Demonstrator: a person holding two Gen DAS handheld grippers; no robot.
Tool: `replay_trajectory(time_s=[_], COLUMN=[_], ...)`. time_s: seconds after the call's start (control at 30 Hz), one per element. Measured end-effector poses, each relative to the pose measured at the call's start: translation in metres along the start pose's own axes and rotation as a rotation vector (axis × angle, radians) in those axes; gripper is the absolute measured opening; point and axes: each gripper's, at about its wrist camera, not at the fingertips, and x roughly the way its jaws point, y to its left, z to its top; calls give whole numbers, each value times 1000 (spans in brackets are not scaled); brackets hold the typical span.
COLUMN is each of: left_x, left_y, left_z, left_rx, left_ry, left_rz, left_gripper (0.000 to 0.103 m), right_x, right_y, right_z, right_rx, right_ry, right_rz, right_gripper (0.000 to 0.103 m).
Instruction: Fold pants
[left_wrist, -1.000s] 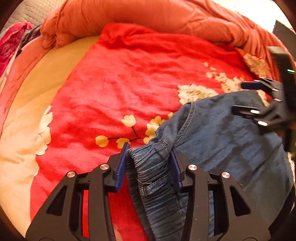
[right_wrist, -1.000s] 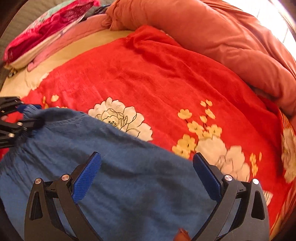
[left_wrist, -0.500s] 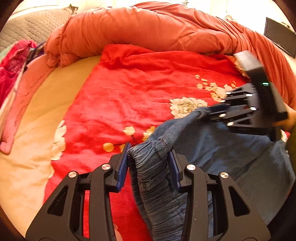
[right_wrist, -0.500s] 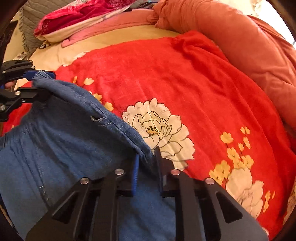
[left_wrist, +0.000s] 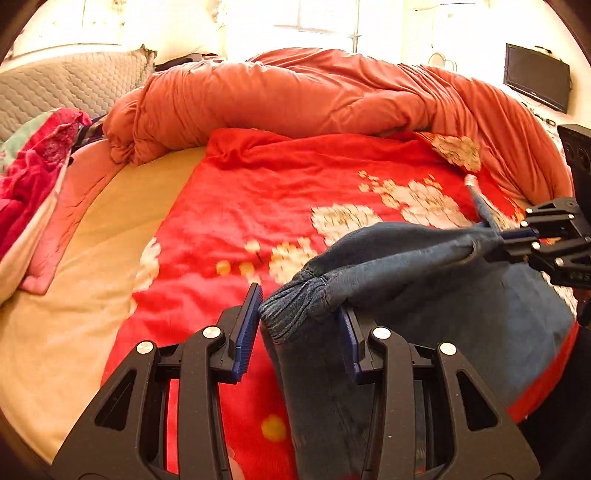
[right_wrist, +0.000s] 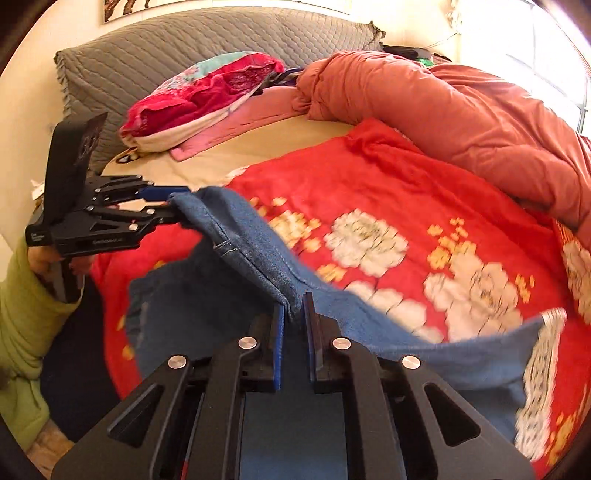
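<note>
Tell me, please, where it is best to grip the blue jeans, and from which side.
Grip the blue jeans on the elastic waistband, from its two ends. That edge is thick and gathered, and both the left hand-held gripper and right hand-held gripper already pinch it.

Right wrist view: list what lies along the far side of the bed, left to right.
Grey quilted headboard cover → pink-and-teal floral pillow → bunched orange duvet.

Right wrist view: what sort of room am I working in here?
Most likely a bedroom. The work surface is a bed with a red floral blanket, a bunched orange duvet along its far side, and a grey quilted headboard with pillows against it.
</note>
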Motion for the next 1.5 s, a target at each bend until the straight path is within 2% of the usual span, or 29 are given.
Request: replay_trajectory(time_s=[0.13, 0.3, 0.47, 0.57, 0.63, 0.7, 0.8, 0.9, 0.97, 1.03, 1.1, 1.13, 1.17, 1.23, 1.3, 1.37, 1.47, 1.5], left_x=[-17, -18, -21, -36, -54, -68, -67, -43, -21, -3, 15, 18, 17, 11, 9, 12, 12, 12], left_y=[-8, -13, -10, -4, 3, 5, -9, -34, -52, -66, -69, -68, -68, -71, -71, -67, -67, -68], left_z=[-27, -54, -74, -82, -81, -73, -50, -29, -24, -31, -48, -55, -61, -69, -70, -70, -71, -71], left_rx=[25, 33, 23, -10, -32, -61, -52, -53, -23, 32, 42, 44, 46, 60, 70, 59, 55, 58], left_ry=[30, 111, 165, 170, 147, 112, 67, 75, 116, 167, 264, 281, 283, 268, 265, 267, 261, 258], left_rz=[-1, 0, -10, -27, 0, -8, -48, -133, -146, -96, -50, -44, -47, -40, -37, -46, -51, -51], left_gripper=[31, 31, 31, 31, 31, 31, 31, 31, 31, 31, 31, 31, 31, 31, 31, 31, 31, 31], right_x=[-11, -6, 12, 13, 8, 6, 8, 5, 4, -4, -18, -25, -33, -43, -40, -25, 8, 15], right_y=[31, 58, 74, 77, 76, 78, 80, 81, 80, 79, 77, 75, 74, 67, 58, 47, 36, 34], right_z=[-31, -59, -82, -91, -93, -95, -99, -103, -105, -106, -106, -104, -102, -96, -91, -89, -102, -107], right_rx=[-9, -4, 0, 15, 34, 34, 39, 62, 73, 91, 111, 115, 118, 137, 168, 213, 260, 271], right_ry=[17, 51, 121, 124, 109, 103, 102, 91, 91, 88, 62, 43, 18, -40, -57, -28, 87, 98], right_rz=[41, 62, 82, 81, 90, 98, 99, 104, 114, 132, 153, 147, 140, 107, 69, 43, 0, 2], right_gripper=[8, 9, 9, 10, 10, 11, 12, 12, 18, 27, 28, 30, 33, 48, 48, 50, 50, 50])
